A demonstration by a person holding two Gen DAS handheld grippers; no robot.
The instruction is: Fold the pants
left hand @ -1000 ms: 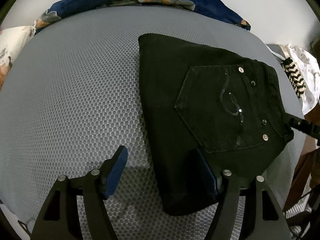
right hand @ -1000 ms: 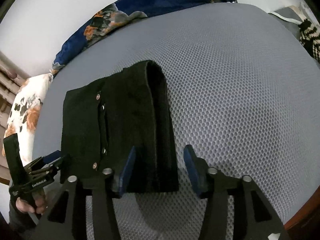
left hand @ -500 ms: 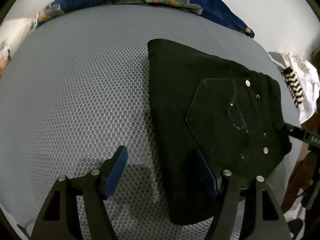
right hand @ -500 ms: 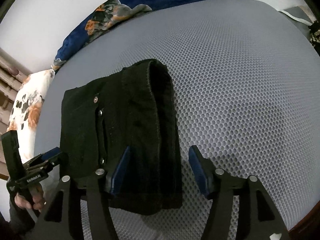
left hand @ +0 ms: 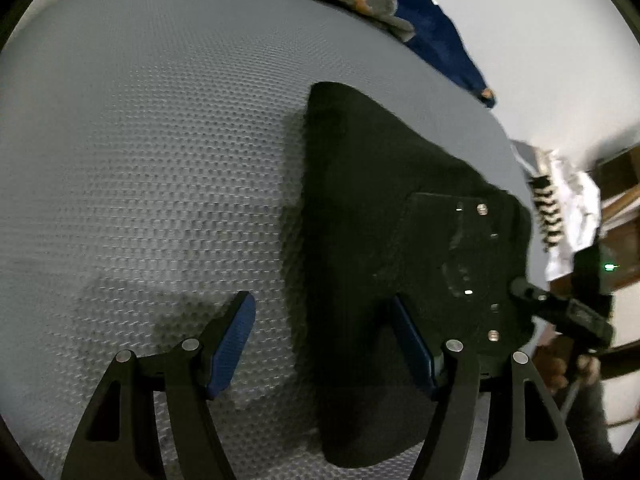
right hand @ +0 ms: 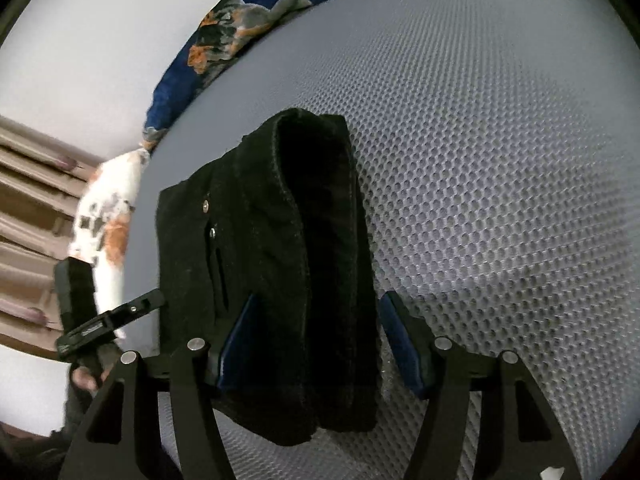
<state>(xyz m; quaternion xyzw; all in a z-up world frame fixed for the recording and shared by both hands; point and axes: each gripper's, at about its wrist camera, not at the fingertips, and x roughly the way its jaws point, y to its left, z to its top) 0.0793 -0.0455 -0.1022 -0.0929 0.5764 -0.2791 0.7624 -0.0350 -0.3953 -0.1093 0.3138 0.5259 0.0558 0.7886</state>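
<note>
Lying folded on the grey mesh mattress, the black pants are seen as a compact stack, pocket and rivets facing up. The left gripper is held spread over the near edge of the stack; its right pad is over the cloth, its left pad is over bare mattress, and nothing is pinched. The right gripper is held spread astride the thick folded edge of the pants, the cloth lying between its blue pads; whether the pads touch it cannot be told. A floral blue blanket is bunched along the far edge of the mattress
</note>
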